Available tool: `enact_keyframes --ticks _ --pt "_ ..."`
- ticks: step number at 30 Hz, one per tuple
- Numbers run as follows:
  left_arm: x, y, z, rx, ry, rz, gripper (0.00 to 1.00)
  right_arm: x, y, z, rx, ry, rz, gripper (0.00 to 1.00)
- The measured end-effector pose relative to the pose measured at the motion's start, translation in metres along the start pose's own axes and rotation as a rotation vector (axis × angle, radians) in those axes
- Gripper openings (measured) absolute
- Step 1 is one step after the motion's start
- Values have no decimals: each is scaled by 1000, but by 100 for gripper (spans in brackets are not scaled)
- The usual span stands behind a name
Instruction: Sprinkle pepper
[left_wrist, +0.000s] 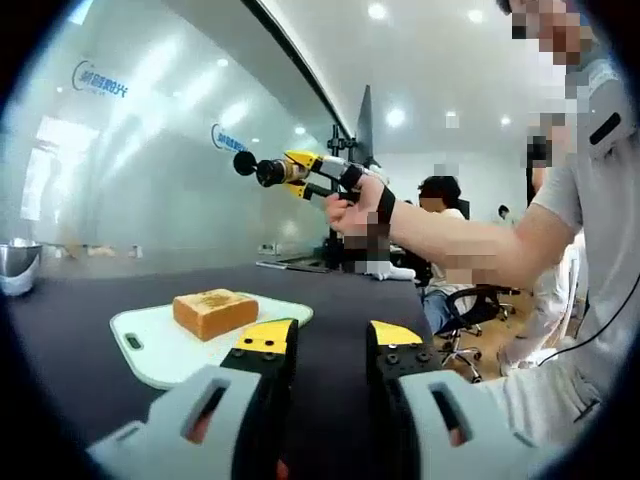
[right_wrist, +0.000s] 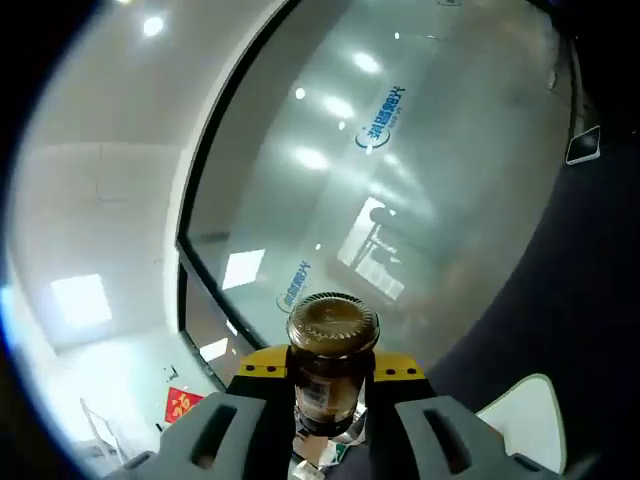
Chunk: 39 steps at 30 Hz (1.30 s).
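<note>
Right tool (right_wrist: 330, 385) clamps dark pepper bottle (right_wrist: 331, 360) w/ round brown cap; left tool (left_wrist: 330, 345) gapes, empty.

open dark table (left_wrist: 340, 310) ahead of the left jaws, toast (left_wrist: 214, 311) on cutting board (left_wrist: 150, 350) (left side)

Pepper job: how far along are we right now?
Done: the right gripper has the pepper bottle clamped and raised off the table; in the left gripper view it is held out sideways in the air. In hand: carrying it toward the toast on the cutting board. Left: get over the toast and shake; the bottle looks off to one side. The left gripper is open, idle.
</note>
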<state>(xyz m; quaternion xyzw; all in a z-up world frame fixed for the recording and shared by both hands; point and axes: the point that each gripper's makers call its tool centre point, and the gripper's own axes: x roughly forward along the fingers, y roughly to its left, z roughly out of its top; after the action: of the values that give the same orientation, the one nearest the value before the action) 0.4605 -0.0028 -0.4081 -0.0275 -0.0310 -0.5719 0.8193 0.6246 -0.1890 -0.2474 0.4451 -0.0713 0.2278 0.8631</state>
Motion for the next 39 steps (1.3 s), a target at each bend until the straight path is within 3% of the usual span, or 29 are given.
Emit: enact_keyframes --ticks 7,12,14,16,18,20,23,29,32,36,39 --pt "-1 2 -1 13 4 8 20 17 2 -17 -193 69 -39 21" --pt "0 -1 -5 30 22 -2 20 34 14 -47 -418 165 -27 21" --pt "0 0 -4 28 19 -1 20 41 12 -60 -379 197 -23 21" --pt "-1 2 -3 25 10 3 20 42 8 -68 -469 213 -45 21" --pt "-2 3 -2 20 2 7 20 42 8 -77 -481 222 -52 21" --pt "-2 4 -1 20 1 7 20 42 7 -78 -437 217 -43 21" --pt "-2 4 -2 20 2 6 20 39 5 -76 -447 202 -57 21" --pt "-3 4 -1 21 -2 5 20 40 -6 -57 -260 142 -64 21" --pt "-4 4 0 26 -7 10 20 31 -18 -53 -64 107 -89 21" --pt "-4 5 0 29 -7 15 20 23 -37 -54 89 76 -110 21" --pt "-4 5 0 31 -7 17 20 16 -47 -54 302 32 -95 21"
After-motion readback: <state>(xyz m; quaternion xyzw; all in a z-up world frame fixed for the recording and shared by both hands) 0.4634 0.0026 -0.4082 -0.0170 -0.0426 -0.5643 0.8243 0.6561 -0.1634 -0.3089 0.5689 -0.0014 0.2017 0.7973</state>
